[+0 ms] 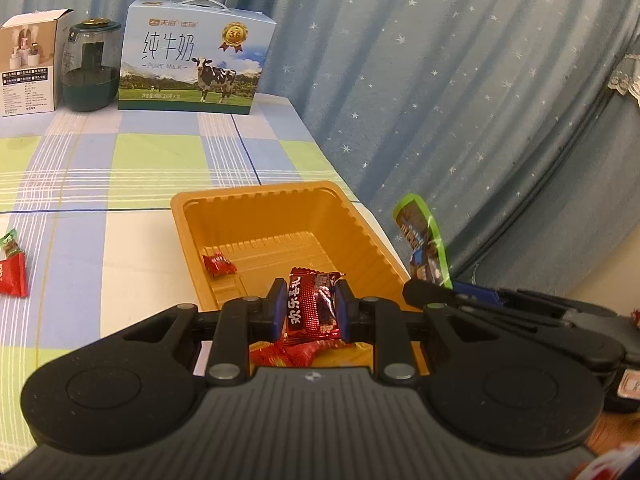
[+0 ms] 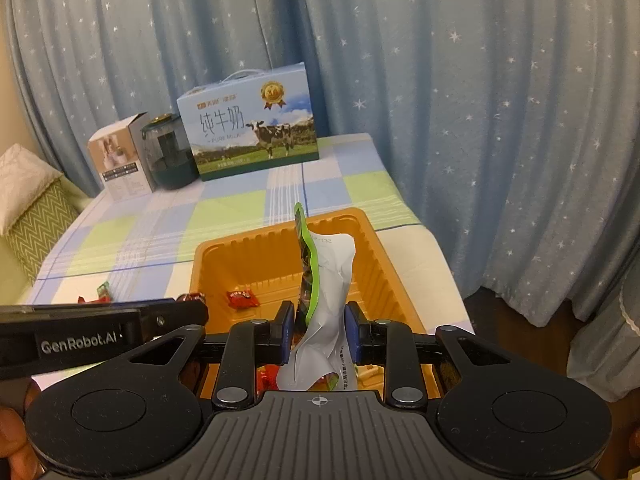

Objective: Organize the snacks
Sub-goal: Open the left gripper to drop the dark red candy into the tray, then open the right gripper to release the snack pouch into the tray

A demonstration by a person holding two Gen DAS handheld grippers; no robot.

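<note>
Over the near end of the tray (image 1: 224,216), the left gripper (image 1: 307,308) pinches a crinkly red foil snack (image 1: 310,306) upright between its blue pads; one small red candy (image 1: 218,265) already lies on the ribbed orange plastic floor. Next, I judge, comes letting go.

From the right wrist view, the right gripper (image 2: 318,330) clamps a limp green-edged pouch (image 2: 324,280) above the same tray (image 2: 256,240), likewise awaiting a drop.

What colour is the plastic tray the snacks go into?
The ribbed plastic tray is orange-yellow, clearest in the left wrist view.
</note>
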